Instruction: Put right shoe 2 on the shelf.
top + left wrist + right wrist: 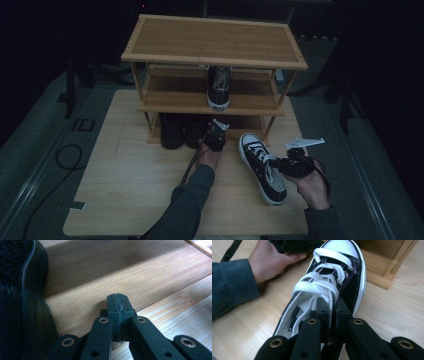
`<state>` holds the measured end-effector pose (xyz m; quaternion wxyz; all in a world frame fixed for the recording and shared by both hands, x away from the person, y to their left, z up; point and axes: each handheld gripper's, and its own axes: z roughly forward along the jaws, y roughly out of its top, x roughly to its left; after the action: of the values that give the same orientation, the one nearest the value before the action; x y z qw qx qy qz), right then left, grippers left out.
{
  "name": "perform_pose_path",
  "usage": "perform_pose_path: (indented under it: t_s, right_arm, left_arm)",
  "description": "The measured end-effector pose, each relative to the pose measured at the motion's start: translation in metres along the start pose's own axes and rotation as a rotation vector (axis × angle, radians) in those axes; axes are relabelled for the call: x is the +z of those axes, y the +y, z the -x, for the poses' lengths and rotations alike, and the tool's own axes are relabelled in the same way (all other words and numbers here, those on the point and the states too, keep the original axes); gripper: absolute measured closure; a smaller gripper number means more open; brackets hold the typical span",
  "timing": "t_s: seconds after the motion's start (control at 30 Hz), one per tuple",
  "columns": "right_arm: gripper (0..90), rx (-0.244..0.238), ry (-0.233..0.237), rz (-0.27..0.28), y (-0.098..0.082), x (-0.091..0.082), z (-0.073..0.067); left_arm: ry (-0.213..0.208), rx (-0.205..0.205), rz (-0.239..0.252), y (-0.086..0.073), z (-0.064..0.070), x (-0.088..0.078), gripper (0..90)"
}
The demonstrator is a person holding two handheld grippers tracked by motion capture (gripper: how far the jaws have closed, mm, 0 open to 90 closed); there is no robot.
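A black sneaker with white laces [260,156] lies on the table in front of the rack, its toe toward the rack. My right gripper [277,164] is shut on the edge of its upper beside the laces; in the right gripper view the jaws [332,305] pinch that edge of the sneaker [353,285]. My left gripper [215,131] sits at the front of the rack's bottom shelf. Its jaws [117,302] are shut with nothing between them, over the bare shelf board, beside a dark shoe [25,305].
A three-shelf wooden rack [215,40] stands at the table's far side. A matching sneaker [219,87] sits on the middle shelf, and two dark shoes [172,131] on the bottom shelf at the left. The wooden table [130,190] has a cable [187,170] trailing across it.
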<state>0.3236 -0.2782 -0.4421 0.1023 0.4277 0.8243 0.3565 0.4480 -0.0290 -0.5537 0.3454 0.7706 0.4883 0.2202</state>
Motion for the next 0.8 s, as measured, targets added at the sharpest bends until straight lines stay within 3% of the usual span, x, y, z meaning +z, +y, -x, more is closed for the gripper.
perform_pose_path:
  t_s: [0.8]
  right_arm:
    - [85.7, -0.066, 0.031, 0.032, 0.023, -0.021, -0.005]
  left_arm:
    - [0.001, -0.002, 0.002, 0.000, 0.000, 0.000, 90.0]
